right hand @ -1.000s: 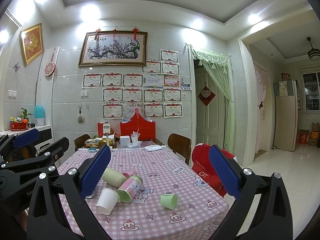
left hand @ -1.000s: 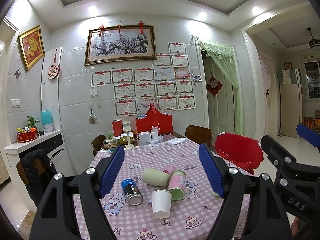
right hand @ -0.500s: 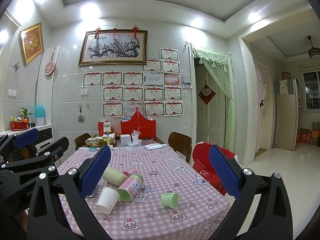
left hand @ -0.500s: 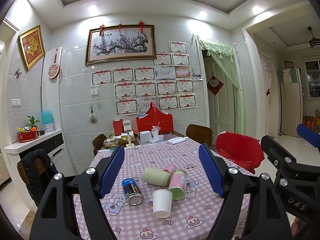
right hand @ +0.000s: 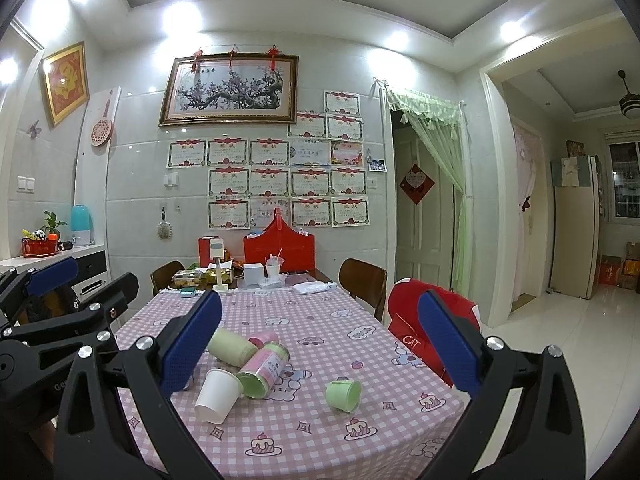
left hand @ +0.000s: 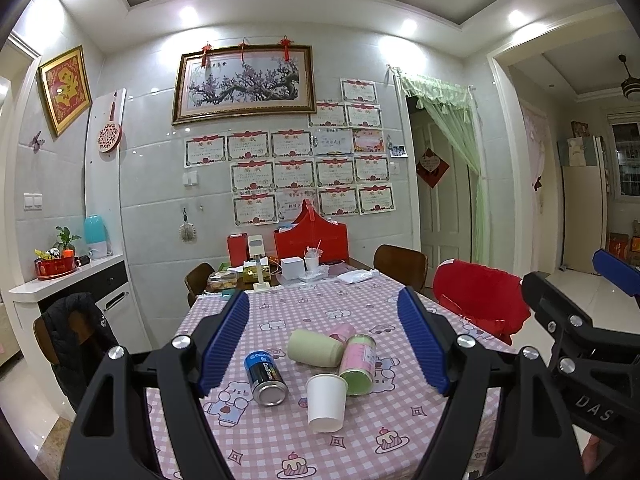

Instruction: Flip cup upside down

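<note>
A white paper cup (left hand: 327,402) lies on its side on the pink checked tablecloth (left hand: 280,432), open end toward me; it also shows in the right wrist view (right hand: 217,395). A small green cup (right hand: 343,395) lies on its side further right. My left gripper (left hand: 324,340) is open and empty, held above the table's near end. My right gripper (right hand: 320,352) is open and empty too, to the right of the left one.
A blue can (left hand: 265,378), a pale green cup (left hand: 315,348) and a pink-green canister (left hand: 358,364) lie beside the white cup. Boxes, a red bag (left hand: 311,240) and clutter sit at the table's far end. Chairs (right hand: 362,284) and a red-covered seat (right hand: 416,320) stand at the right.
Both views have shifted very slightly; the objects on the table have not moved and both grippers stay open.
</note>
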